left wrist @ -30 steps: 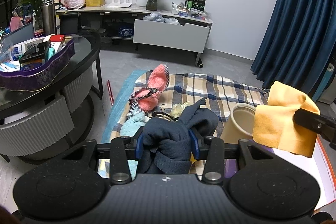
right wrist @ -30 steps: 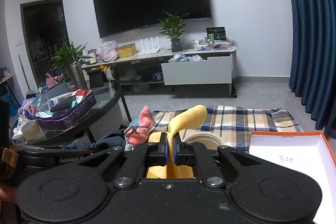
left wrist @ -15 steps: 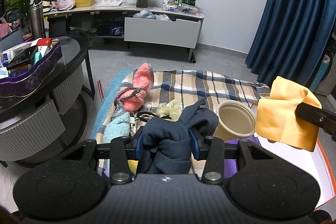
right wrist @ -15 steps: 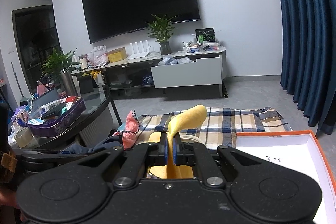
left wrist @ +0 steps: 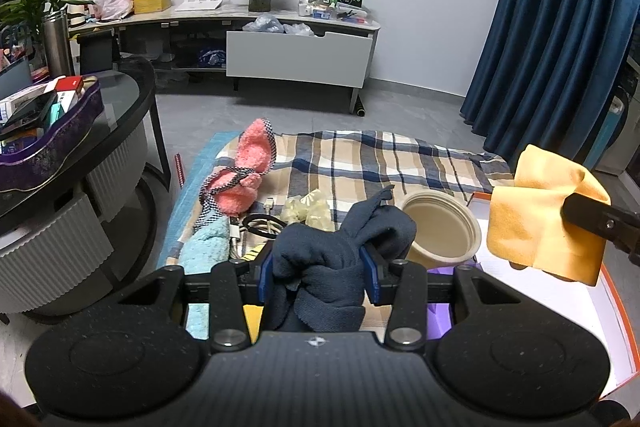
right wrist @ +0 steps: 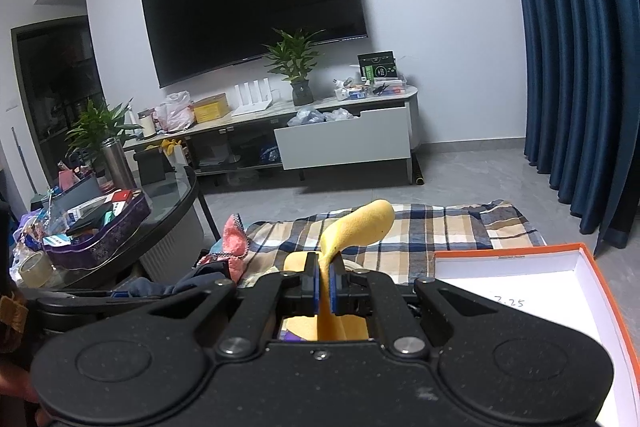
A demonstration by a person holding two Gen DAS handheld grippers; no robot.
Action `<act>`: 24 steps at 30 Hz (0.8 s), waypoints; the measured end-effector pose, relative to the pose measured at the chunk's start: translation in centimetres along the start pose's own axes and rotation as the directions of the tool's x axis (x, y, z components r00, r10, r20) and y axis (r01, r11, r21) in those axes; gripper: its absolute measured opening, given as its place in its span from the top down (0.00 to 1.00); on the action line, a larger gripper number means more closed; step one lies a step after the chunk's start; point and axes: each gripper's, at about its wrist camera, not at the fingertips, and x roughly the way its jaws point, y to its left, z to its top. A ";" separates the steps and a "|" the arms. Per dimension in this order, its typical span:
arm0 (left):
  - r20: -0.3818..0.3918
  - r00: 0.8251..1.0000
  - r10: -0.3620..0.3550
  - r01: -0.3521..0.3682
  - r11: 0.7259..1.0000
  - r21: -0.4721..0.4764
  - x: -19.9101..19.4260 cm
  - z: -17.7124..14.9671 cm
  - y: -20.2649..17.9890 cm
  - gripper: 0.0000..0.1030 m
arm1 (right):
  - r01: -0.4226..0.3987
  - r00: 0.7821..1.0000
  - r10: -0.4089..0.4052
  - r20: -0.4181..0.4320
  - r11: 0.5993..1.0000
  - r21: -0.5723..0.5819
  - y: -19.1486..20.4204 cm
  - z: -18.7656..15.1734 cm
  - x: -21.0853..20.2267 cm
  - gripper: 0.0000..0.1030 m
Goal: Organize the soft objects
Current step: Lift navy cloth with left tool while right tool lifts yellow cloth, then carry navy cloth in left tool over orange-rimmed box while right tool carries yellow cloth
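Observation:
My left gripper (left wrist: 318, 273) is shut on a bunched dark blue cloth (left wrist: 340, 247), held above the plaid blanket (left wrist: 400, 163). My right gripper (right wrist: 326, 283) is shut on a yellow cloth (right wrist: 360, 221); in the left wrist view that yellow cloth (left wrist: 540, 215) hangs at the right over the orange-edged white box (left wrist: 600, 307). On the blanket lie a pink fuzzy slipper (left wrist: 244, 167), a light blue fuzzy piece (left wrist: 204, 247) and a pale crumpled item (left wrist: 308, 207). The white box (right wrist: 540, 287) sits to the right of my right gripper.
A beige round tub (left wrist: 440, 227) lies on its side between the two cloths, near cables (left wrist: 260, 223). A dark glass table (left wrist: 100, 115) with a purple tray (left wrist: 52, 135) stands left. A TV stand (left wrist: 296, 55) lines the far wall; blue curtains (left wrist: 560, 27) hang right.
Both grippers have drifted sideways with their cloths, so the room has slid across both views. Both grips are unchanged.

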 end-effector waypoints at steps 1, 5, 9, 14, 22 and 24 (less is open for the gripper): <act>-0.001 1.000 -0.003 0.003 1.000 0.002 0.1 0.0 -0.1 0.58 | 0.002 1.000 -0.002 0.001 1.000 0.002 -0.2 0.0 -0.1 0.95; -0.003 1.000 -0.011 0.011 1.000 0.011 0.3 0.0 -0.6 0.58 | 0.012 1.000 -0.012 0.004 1.000 0.011 -0.8 0.0 -0.1 0.95; -0.007 1.000 -0.018 0.018 1.000 0.019 0.6 0.1 -1.1 0.58 | 0.021 1.000 -0.021 0.008 1.000 0.021 -1.3 0.0 -0.2 0.95; -0.003 0.999 -0.033 0.033 0.999 0.031 0.7 0.2 -1.9 0.58 | 0.034 0.999 -0.034 0.015 0.999 0.033 -2.0 0.0 -0.3 0.95; -0.009 0.999 -0.047 0.047 0.998 0.048 1.1 0.2 -3.0 0.58 | 0.057 0.998 -0.058 0.022 0.997 0.053 -3.3 0.1 -0.6 0.95; -0.012 0.999 -0.051 0.052 0.997 0.049 1.2 0.2 -3.3 0.58 | 0.063 0.998 -0.064 0.022 0.996 0.055 -3.6 0.1 -0.6 0.95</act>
